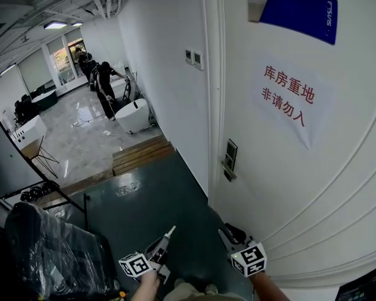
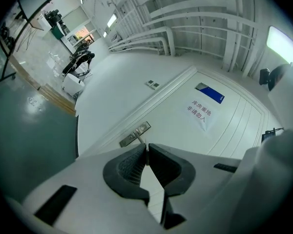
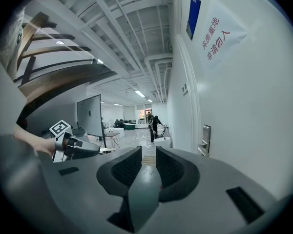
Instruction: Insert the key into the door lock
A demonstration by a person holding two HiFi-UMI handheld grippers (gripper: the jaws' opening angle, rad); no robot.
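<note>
Left gripper (image 2: 146,149) clamps key (image 2: 142,141) — tip toward door lock (image 2: 135,134).

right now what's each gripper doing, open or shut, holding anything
Left gripper: shut on the key.
Right gripper: open, nothing between its jaws.

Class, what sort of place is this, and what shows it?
Likely an office or lab corridor outside a storeroom: a white door with lock and red-lettered notice, desks down the hall.

Hides most of key (image 1: 170,232) inside left tool (image 2: 146,149) grip; leaves far door lock (image 1: 229,160) too small for detail.
</note>
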